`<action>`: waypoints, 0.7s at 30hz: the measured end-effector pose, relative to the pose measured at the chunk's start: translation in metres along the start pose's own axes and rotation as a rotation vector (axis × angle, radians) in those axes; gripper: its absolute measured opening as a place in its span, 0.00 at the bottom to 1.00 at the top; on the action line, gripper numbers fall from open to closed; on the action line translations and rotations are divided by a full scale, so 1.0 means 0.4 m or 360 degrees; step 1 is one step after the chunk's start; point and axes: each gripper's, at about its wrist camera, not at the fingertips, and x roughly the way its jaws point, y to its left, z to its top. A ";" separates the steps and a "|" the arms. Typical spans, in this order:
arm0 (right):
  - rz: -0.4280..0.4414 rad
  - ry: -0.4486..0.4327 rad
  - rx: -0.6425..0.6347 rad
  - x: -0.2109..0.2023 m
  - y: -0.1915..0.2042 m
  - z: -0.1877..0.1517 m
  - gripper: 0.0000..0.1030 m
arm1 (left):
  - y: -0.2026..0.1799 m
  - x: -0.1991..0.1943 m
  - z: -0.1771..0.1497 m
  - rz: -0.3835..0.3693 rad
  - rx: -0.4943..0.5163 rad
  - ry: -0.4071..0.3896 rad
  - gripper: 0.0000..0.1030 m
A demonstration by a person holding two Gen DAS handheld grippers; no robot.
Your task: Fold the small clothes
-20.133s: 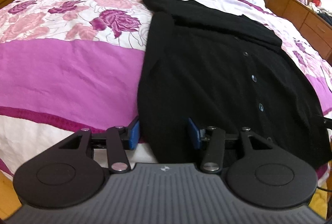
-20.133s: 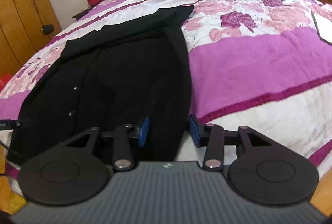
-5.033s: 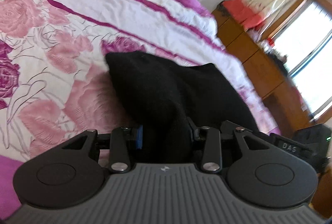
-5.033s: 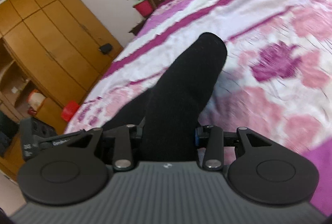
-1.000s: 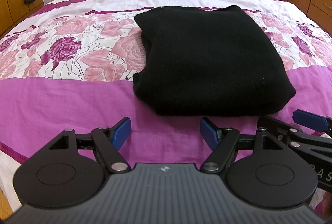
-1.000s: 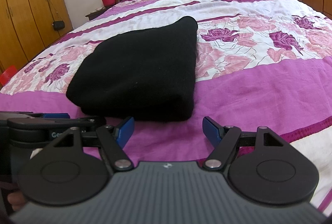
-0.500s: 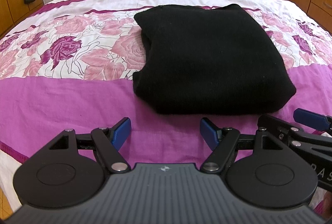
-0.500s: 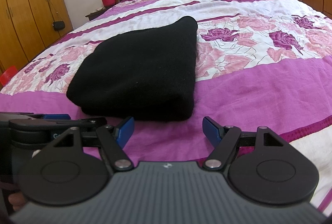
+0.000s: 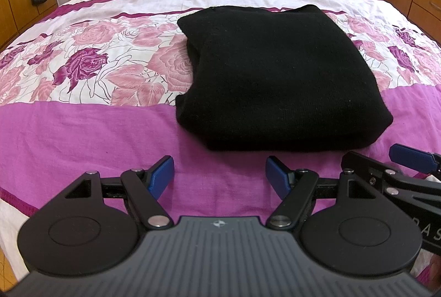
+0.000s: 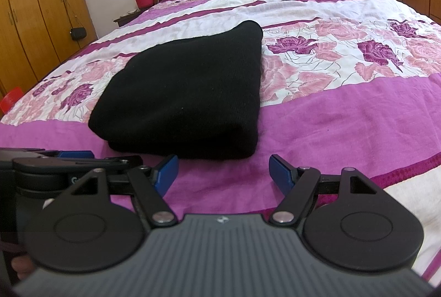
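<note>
The black garment (image 9: 278, 76) is lying on the bed (image 9: 82, 131) as a compact, squared-off bundle, sitting toward the foot edge where the solid purple band of the bedspread is meeting the rose print. Its near fold is looking rounded and even, with no sleeve or hem trailing out that either view is showing.

The left tool (image 9: 219, 175) is hovering released just short of the bundle's near edge, jaws spread wide and gripping nothing. The right tool (image 10: 223, 173) is likewise spread and empty, near the bundle's near right corner, apart from the cloth.

Judging from this, the folding is looking essentially finished; at most a light tidying or moving on to another piece is remaining, though no other garment is showing on the bed.
</note>
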 end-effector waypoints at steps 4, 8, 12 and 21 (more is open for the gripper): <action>0.0001 -0.0001 0.0000 0.000 0.001 -0.001 0.72 | 0.000 0.000 -0.002 0.0000 0.0000 0.0002 0.75; 0.0000 0.0000 0.0001 0.000 0.000 0.000 0.72 | 0.000 0.000 -0.003 -0.0003 0.0004 0.0003 0.75; 0.0001 -0.0001 0.0000 0.000 0.000 0.001 0.72 | -0.001 -0.001 -0.002 -0.0009 0.0010 0.0005 0.75; 0.0001 -0.0001 -0.0001 -0.001 0.000 0.001 0.72 | -0.001 -0.002 0.001 -0.0011 0.0012 0.0010 0.75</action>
